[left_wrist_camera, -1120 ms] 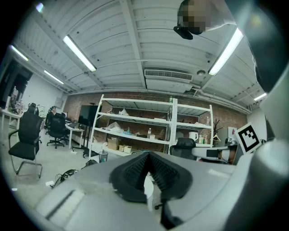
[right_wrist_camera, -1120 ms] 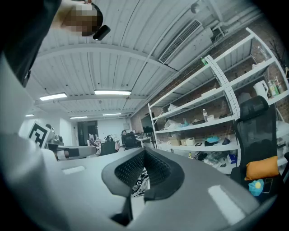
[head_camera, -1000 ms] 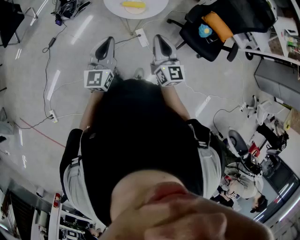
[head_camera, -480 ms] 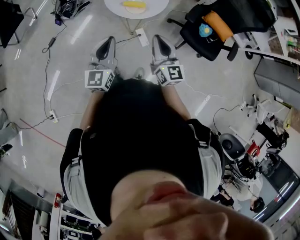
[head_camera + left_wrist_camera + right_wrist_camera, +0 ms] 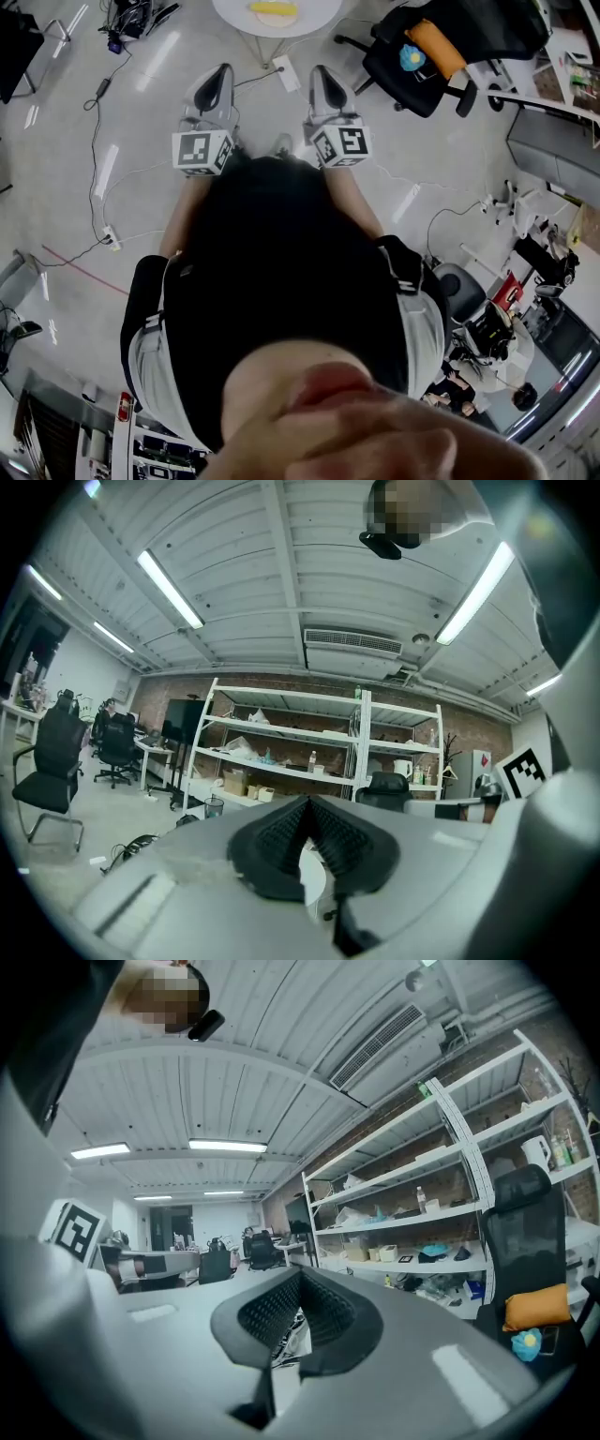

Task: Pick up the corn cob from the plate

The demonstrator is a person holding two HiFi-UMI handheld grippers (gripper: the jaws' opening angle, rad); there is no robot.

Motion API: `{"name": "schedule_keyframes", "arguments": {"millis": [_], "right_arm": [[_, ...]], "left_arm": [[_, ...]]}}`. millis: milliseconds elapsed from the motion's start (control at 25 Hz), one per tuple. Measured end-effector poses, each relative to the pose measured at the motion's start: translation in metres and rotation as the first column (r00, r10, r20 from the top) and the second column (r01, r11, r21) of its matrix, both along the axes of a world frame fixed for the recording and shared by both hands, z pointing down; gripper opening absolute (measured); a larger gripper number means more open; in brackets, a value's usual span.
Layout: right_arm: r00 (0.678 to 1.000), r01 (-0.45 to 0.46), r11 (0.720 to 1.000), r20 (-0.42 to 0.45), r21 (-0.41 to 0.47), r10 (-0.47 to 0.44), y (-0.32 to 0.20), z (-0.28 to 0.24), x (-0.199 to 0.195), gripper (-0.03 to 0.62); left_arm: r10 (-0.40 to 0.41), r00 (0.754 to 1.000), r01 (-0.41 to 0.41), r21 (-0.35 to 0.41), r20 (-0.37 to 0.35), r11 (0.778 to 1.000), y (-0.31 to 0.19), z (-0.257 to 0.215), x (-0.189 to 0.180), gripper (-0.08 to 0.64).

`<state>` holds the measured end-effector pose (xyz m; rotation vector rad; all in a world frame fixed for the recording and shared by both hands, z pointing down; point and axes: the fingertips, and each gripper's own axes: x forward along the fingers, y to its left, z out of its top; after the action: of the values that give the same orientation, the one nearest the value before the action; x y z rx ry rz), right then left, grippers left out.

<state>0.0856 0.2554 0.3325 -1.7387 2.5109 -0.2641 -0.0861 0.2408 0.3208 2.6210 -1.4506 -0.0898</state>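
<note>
Over the last second both grippers have edged a little forward across the floor toward the round white table (image 5: 314,13), and the head view has shifted with them, so the person seems to be walking up to it, not yet reaching. For the task, that means the approach is only under way: the corn cob (image 5: 274,8) lies on its plate (image 5: 274,19) on the table, right at the top edge of the head view, well apart from either gripper and untouched.

The left gripper (image 5: 221,77) and the right gripper (image 5: 323,75) are held side by side and level in front of the body. Each one's own view shows the dark ribbed pads pressed together at the tips with nothing between them (left (image 5: 305,803), right (image 5: 298,1279)). I judge that whichever gripper makes the pick will have to spread its pads before it gets to the cob.

The plate holds the corn cob and, as far as this small slice shows, nothing else. Off to the right of the table a black office chair (image 5: 398,70) carries an orange cushion (image 5: 434,47).
</note>
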Motion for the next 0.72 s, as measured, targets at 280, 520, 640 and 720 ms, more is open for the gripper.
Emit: {"name": "schedule_keyframes", "arguments": {"millis": [280,520,640,720], "right_arm": [[0.999,-0.041,0.999,0.000,0.003,0.041,-0.011,0.000,-0.029,0.008],[0.998,-0.064,0.998,0.015,-0.001,0.064,-0.012,0.001,-0.041,0.008],[0.998,-0.066,0.998,0.013,-0.012,0.066,-0.017,0.002,-0.042,0.008],[0.998,-0.066,0.998,0.016,-0.012,0.067,-0.023,0.003,-0.042,0.008]], "left_arm": [[0.028,1.000,-0.028,0.020,0.001,0.999,-0.021,-0.004,-0.022,0.002],[0.050,0.999,-0.050,0.024,-0.002,0.998,-0.025,-0.006,-0.029,0.002],[0.051,0.999,-0.051,0.013,-0.004,0.999,-0.029,-0.005,-0.031,0.002],[0.052,0.999,-0.052,0.008,-0.006,0.999,-0.033,-0.003,-0.032,0.002]]}}
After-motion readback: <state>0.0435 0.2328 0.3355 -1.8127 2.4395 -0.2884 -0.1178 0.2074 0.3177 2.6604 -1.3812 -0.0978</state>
